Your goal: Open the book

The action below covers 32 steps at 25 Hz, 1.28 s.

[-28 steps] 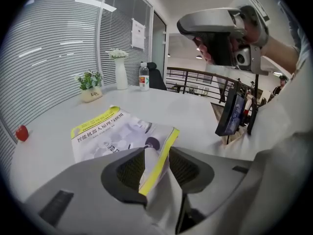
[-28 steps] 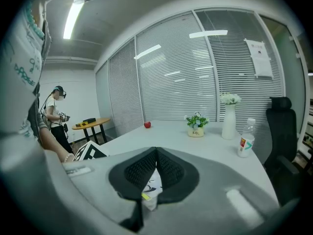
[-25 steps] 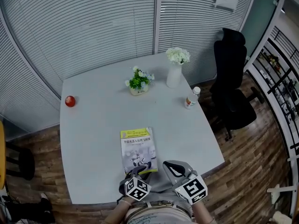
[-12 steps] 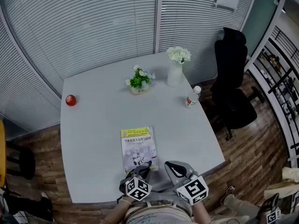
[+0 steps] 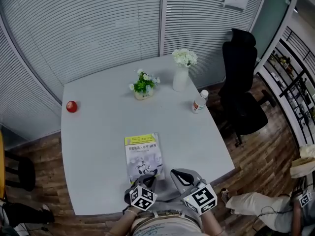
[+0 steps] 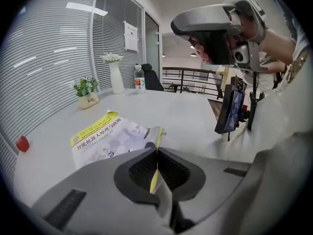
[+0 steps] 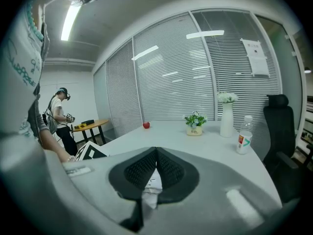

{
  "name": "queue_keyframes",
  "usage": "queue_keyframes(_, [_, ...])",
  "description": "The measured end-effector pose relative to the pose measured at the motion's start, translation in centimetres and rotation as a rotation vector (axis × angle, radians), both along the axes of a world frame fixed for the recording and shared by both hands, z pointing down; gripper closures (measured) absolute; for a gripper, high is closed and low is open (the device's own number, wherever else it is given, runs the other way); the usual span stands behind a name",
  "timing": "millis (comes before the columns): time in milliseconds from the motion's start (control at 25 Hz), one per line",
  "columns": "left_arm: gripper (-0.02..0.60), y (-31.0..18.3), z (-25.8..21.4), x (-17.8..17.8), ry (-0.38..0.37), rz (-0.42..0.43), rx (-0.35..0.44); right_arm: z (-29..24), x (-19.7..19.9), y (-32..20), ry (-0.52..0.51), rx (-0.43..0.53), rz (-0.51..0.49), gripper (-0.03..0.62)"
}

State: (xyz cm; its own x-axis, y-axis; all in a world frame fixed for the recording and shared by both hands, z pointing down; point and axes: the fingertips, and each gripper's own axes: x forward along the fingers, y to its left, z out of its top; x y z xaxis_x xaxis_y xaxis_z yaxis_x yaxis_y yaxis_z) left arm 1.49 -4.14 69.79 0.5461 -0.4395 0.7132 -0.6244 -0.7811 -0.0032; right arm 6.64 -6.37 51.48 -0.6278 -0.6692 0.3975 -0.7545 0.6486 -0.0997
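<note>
Left gripper (image 6: 156,151), jaws newly tight on one book (image 6: 110,138) cover.

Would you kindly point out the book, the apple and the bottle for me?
book (image 5: 142,154), head view, middle of its cover.
apple (image 5: 72,106), head view, middle of its red skin.
bottle (image 5: 198,104), head view, on its label.
</note>
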Motion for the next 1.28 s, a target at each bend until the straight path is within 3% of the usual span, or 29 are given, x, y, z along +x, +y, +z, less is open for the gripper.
queue_keyframes(280, [0.578,-0.3,-0.4,-0.2,0.012,-0.023,0.000,0.3,-0.1,0.0,0.002,-0.024,-0.004,0.591])
queue_keyframes(800, [0.578,-1.6,-2.2,-2.1,0.171,-0.191,-0.040,0.9,-0.3,-0.1,0.009,-0.033,-0.012,0.591])
queue_keyframes(1280, [0.578,-2.8,-3.6,-4.2,0.224,-0.298,0.011,1.6,-1.3,-0.5,0.010,-0.050,-0.048,0.591])
